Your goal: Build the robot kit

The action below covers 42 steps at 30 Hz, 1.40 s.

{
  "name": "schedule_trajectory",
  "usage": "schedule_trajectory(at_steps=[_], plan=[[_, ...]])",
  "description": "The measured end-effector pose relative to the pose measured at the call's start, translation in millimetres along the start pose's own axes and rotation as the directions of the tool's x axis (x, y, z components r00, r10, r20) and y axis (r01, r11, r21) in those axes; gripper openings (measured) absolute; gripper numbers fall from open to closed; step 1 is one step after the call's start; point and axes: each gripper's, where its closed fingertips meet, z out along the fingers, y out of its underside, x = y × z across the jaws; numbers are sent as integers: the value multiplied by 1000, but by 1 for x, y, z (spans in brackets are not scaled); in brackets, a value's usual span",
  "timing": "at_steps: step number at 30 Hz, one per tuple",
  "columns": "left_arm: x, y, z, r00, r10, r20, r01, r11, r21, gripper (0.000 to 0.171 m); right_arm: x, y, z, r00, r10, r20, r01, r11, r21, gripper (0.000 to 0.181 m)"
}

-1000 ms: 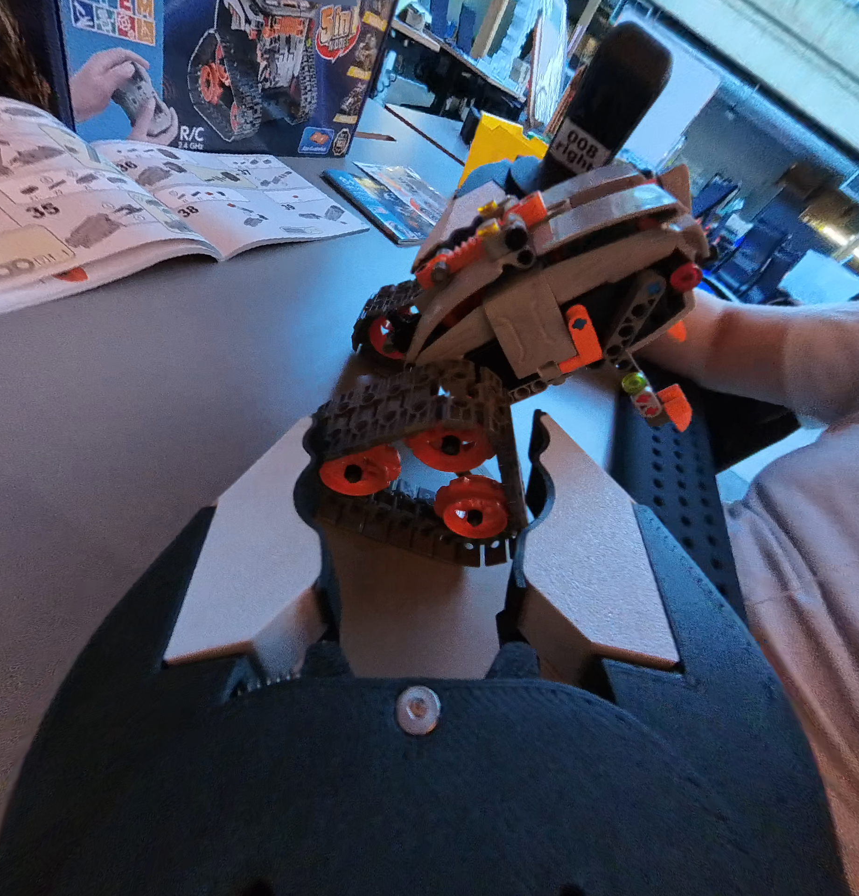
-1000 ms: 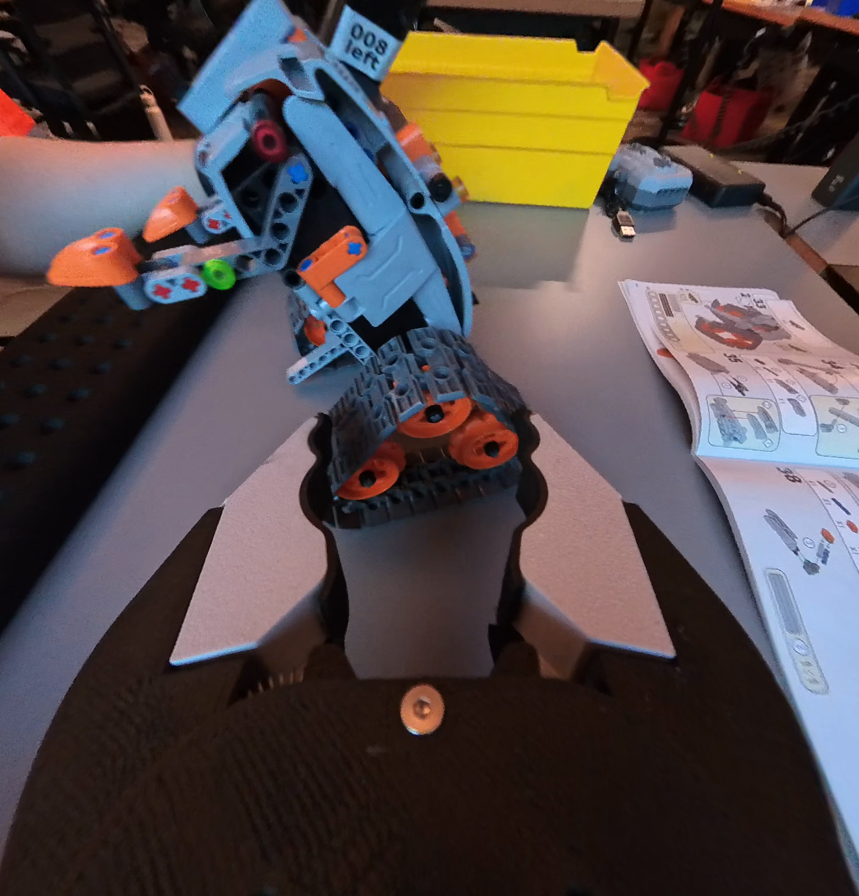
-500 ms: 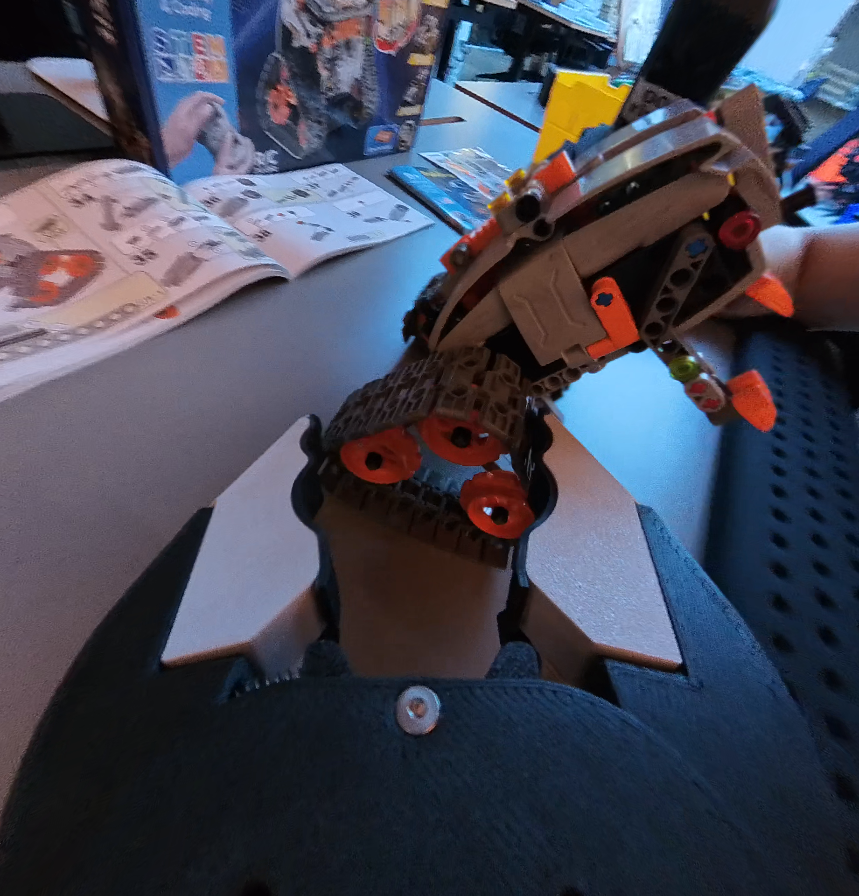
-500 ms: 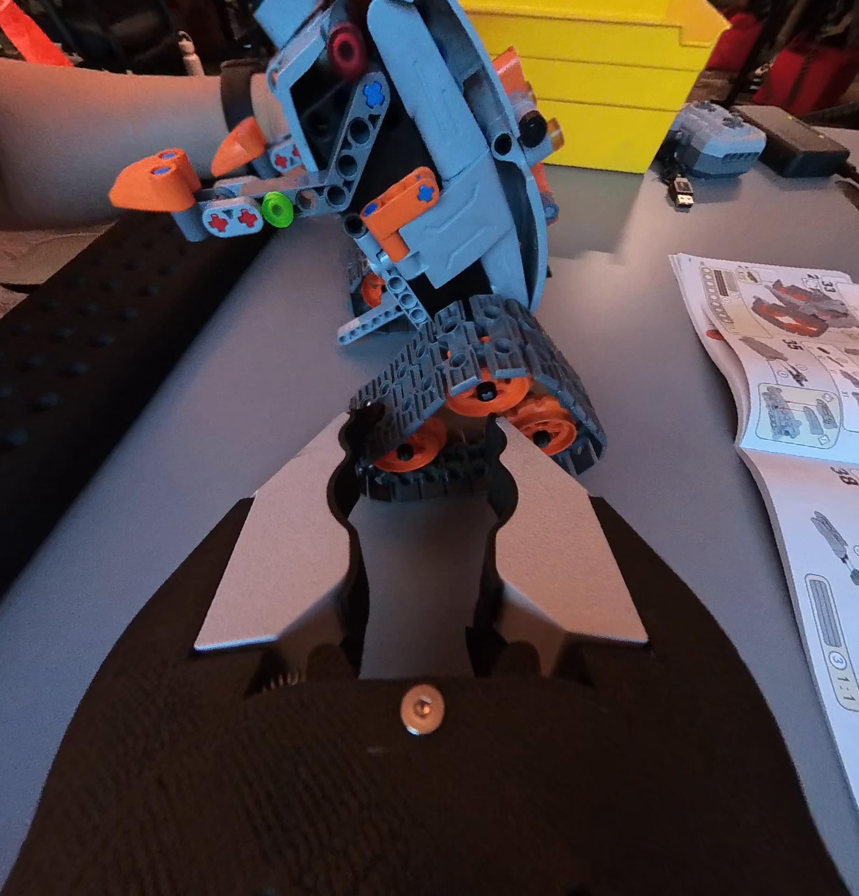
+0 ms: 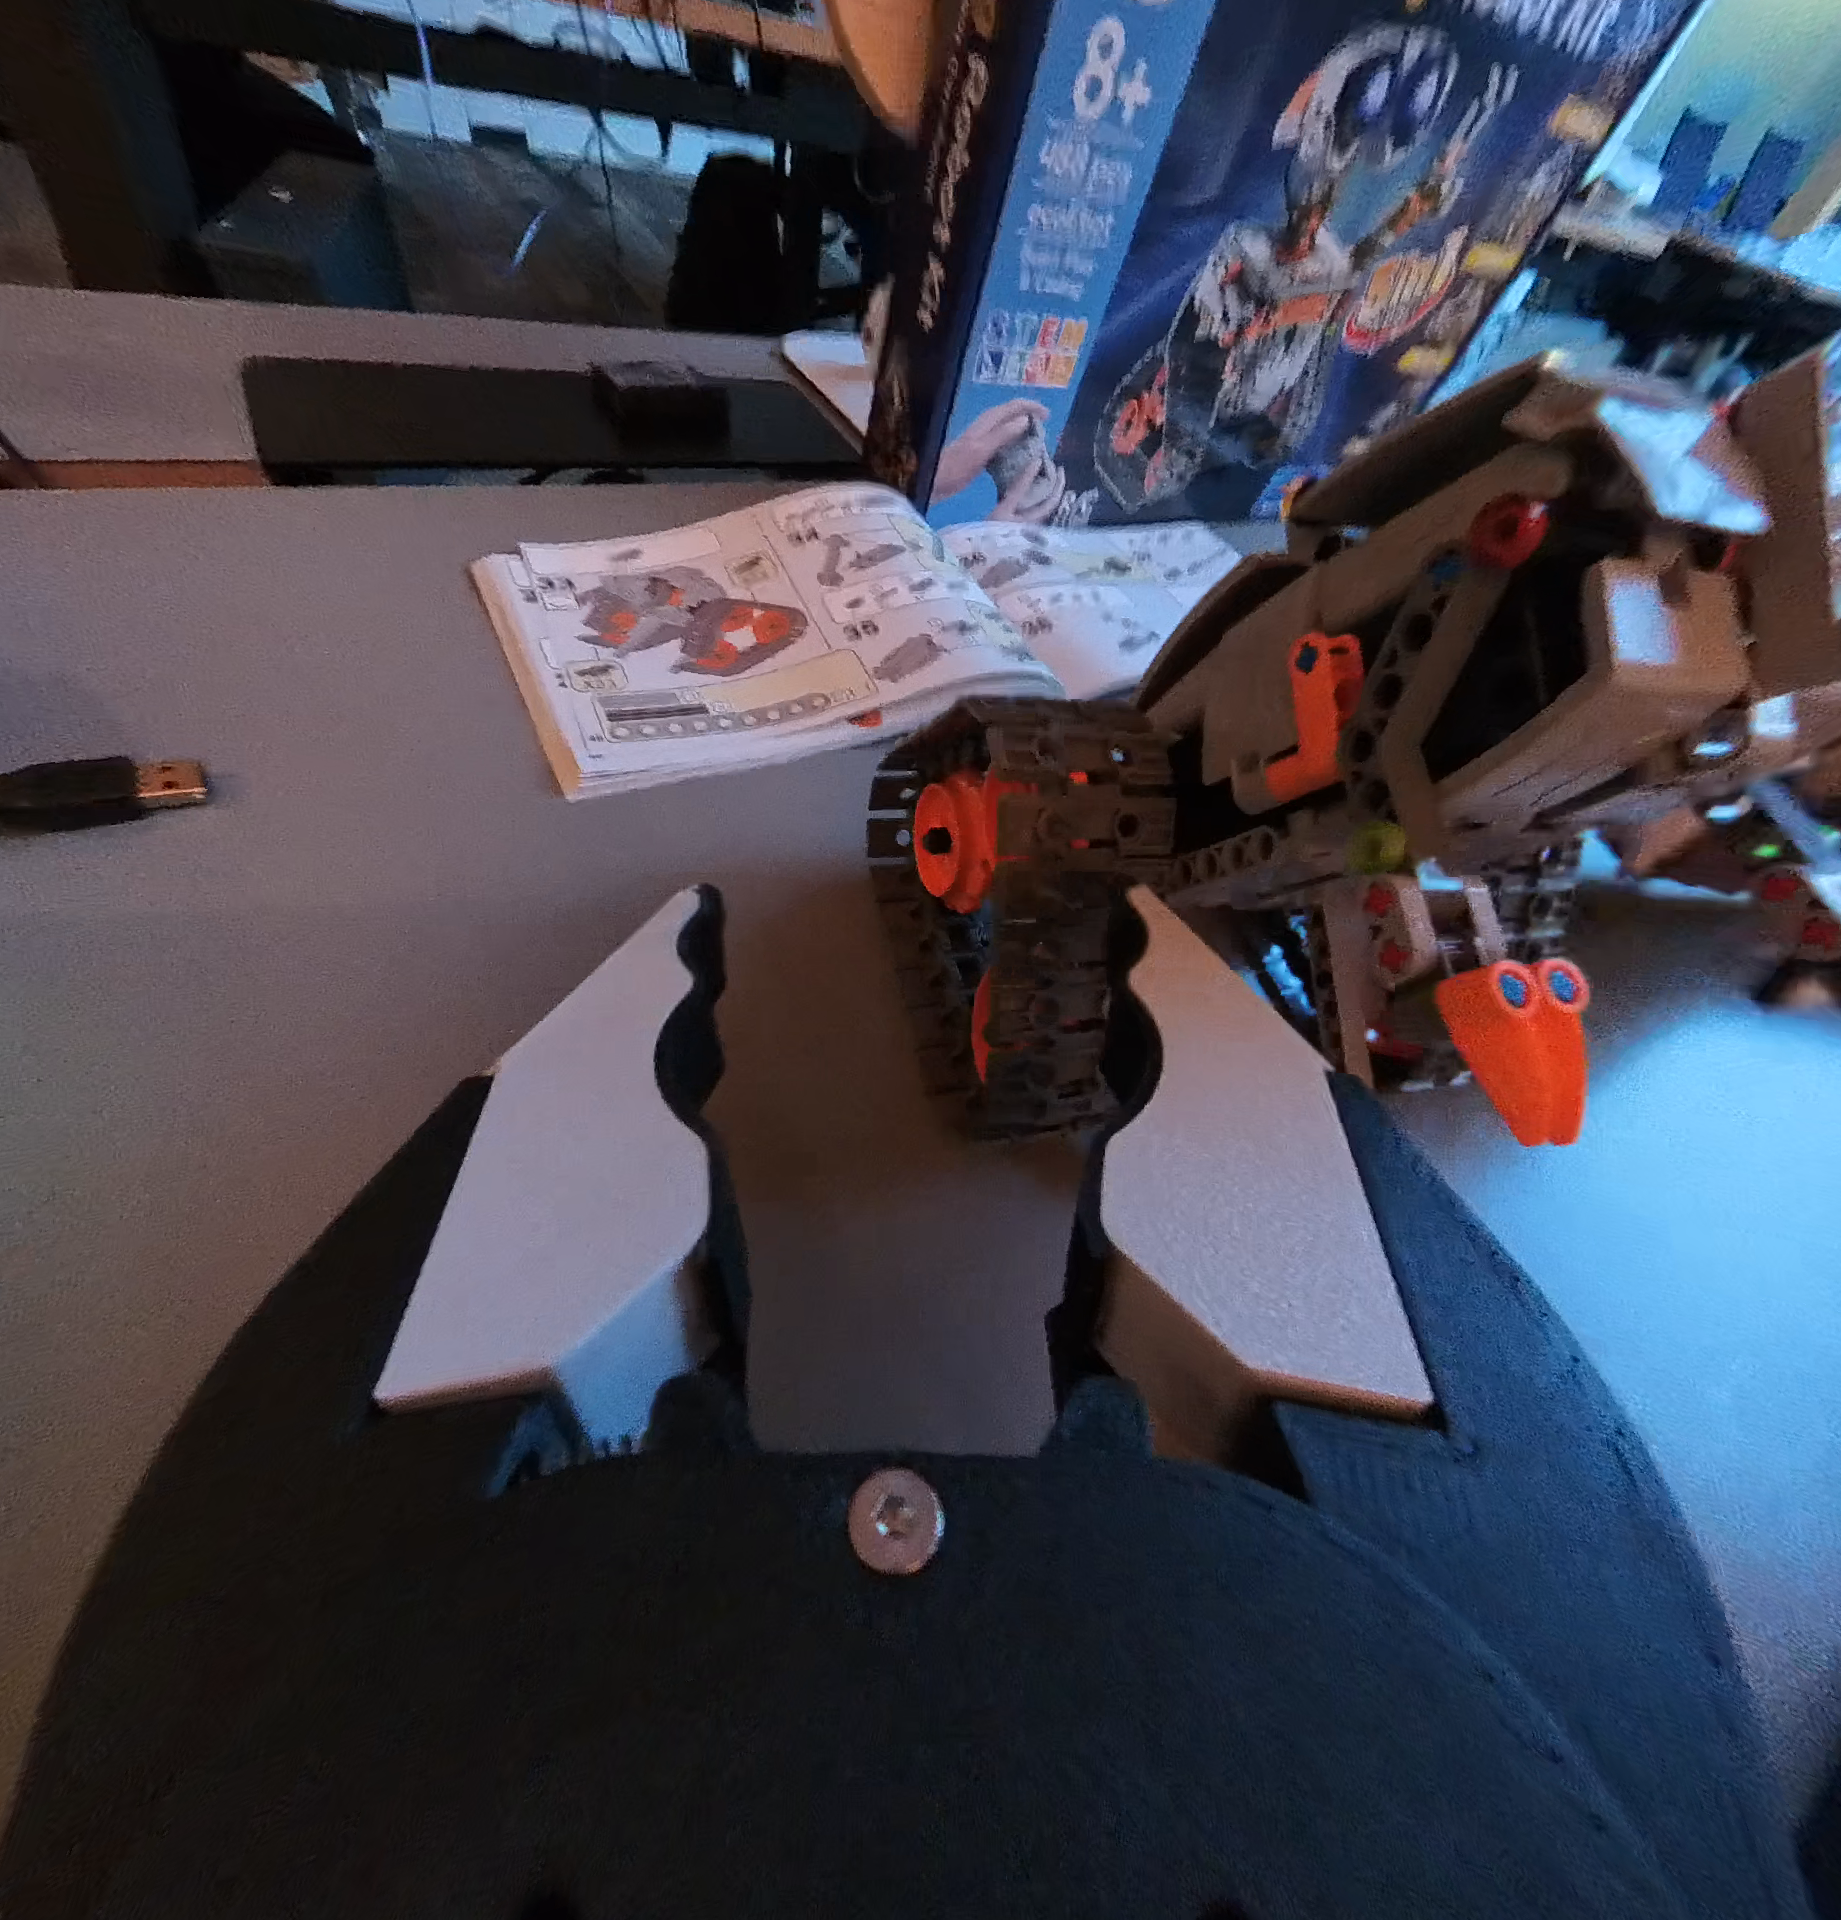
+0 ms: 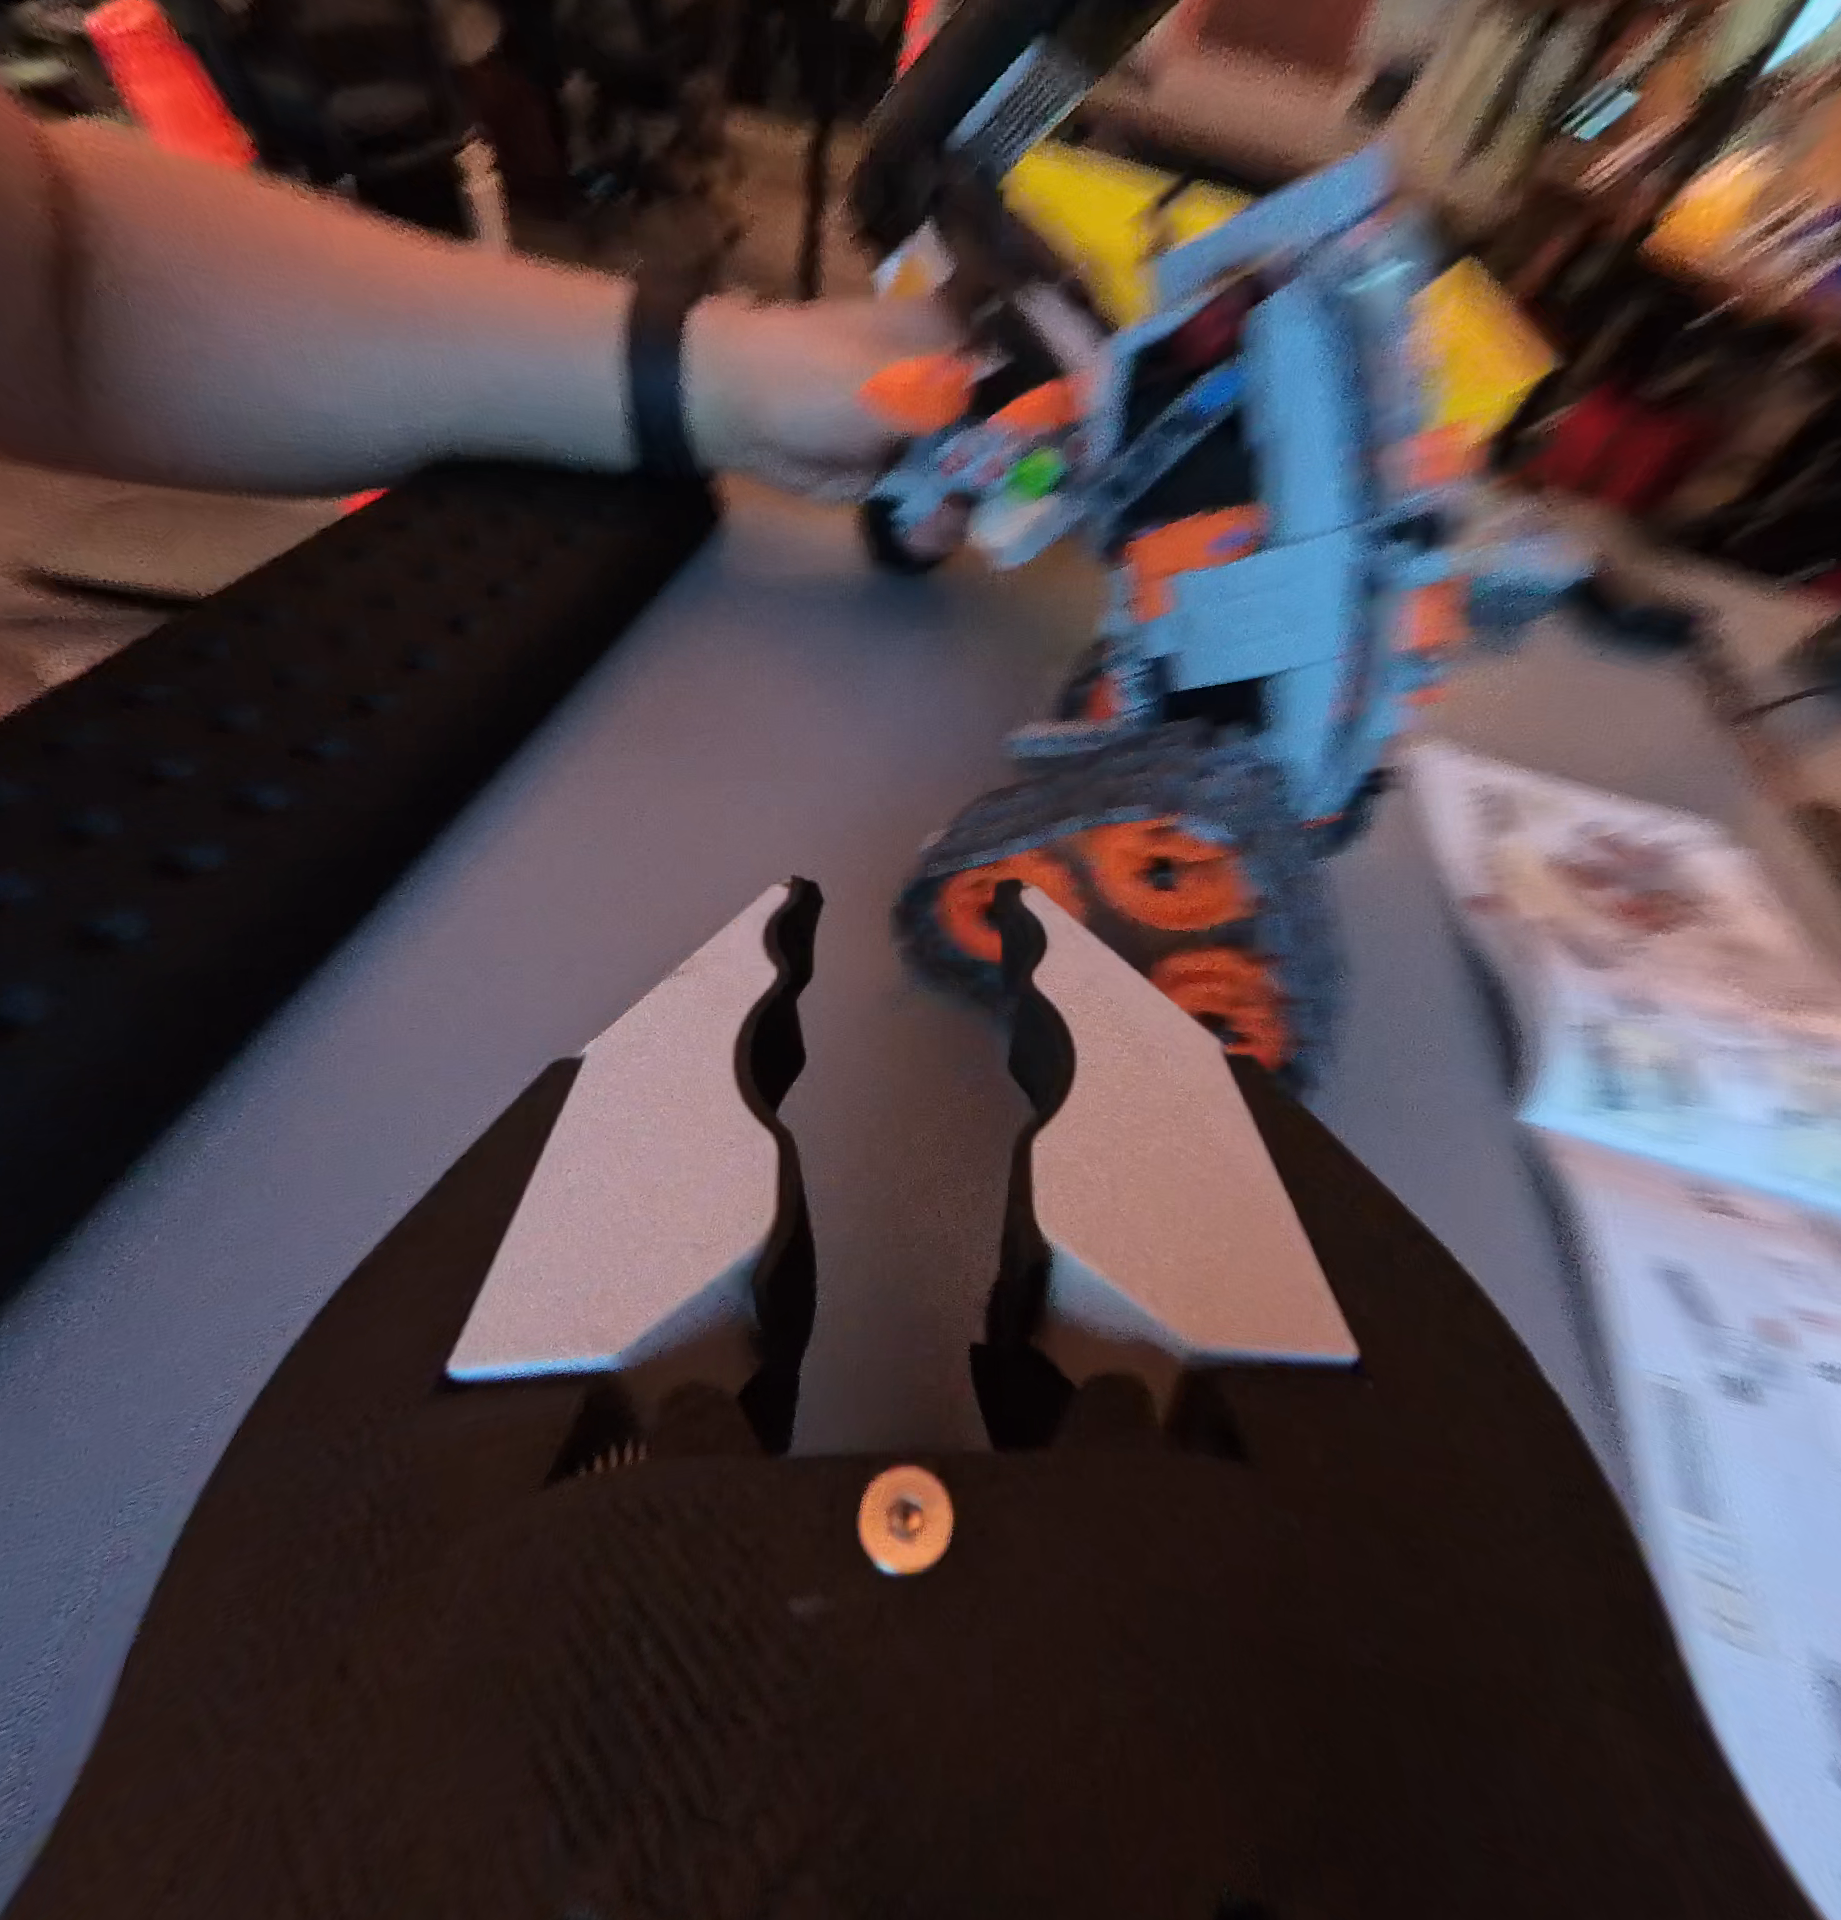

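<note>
Dim warm-cool light; right view motion-blurred; wide-angle edge distortion.

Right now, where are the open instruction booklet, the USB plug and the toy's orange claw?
Instruction booklet (image 5: 729,644): left wrist view, on its left-hand page.
USB plug (image 5: 168,781): left wrist view, on the metal connector end.
Orange claw (image 5: 1513,1049): left wrist view, on the middle of the claw.

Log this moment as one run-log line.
left tongs: open, right finger against tracked toy vehicle | right tongs: open, empty, beside its track | open instruction booklet behind | view blurred
</note>
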Motion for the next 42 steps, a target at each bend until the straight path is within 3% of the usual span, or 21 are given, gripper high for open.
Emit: schedule_trajectory(at_steps=[1,3,5,7,11,14,18,25,30,33,37,42], plan=[[-1,-5,-5,1000,-23,-16,23,999,38,73,19,-7,-10,996,-16,-88,20,998,52,36],[2,-16,-17,993,-87,-74,95,990,104,72,57,-12,-26,971,54,-232,-25,992,126,56],[10,-22,-28,981,-137,-140,157,977,143,72,66,-11,-23,970,179,-166,-150,974,172,63],[19,-23,-35,971,-171,-170,196,970,145,73,61,-8,-10,963,259,-69,-244,953,178,66],[40,-24,-40,976,-125,-179,155,973,168,77,53,9,17,959,281,19,-282,959,32,65],[45,-16,-36,980,-116,-160,140,980,144,79,49,7,20,965,262,10,-263,965,18,60],[33,-18,-40,978,-170,-121,189,966,173,76,30,6,16,978,206,30,-205,978,-24,36],[12,-32,-73,969,-245,-30,239,902,358,71,2,4,21,998,59,1,-59,996,-65,39],[9,-21,-82,950,-310,-43,304,881,363,67,-5,2,20,998,68,-12,-69,996,-64,39],[16,-12,-72,946,-316,-70,323,900,294,67,-8,-1,21,987,159,-2,-159,986,-47,39],[27,-9,-64,962,-259,-82,271,930,248,69,-17,-3,21,984,167,67,-167,986,-16,42],[38,-41,-88,978,-183,-102,209,898,388,73,-16,-5,19,989,129,68,-130,991,18,41]])
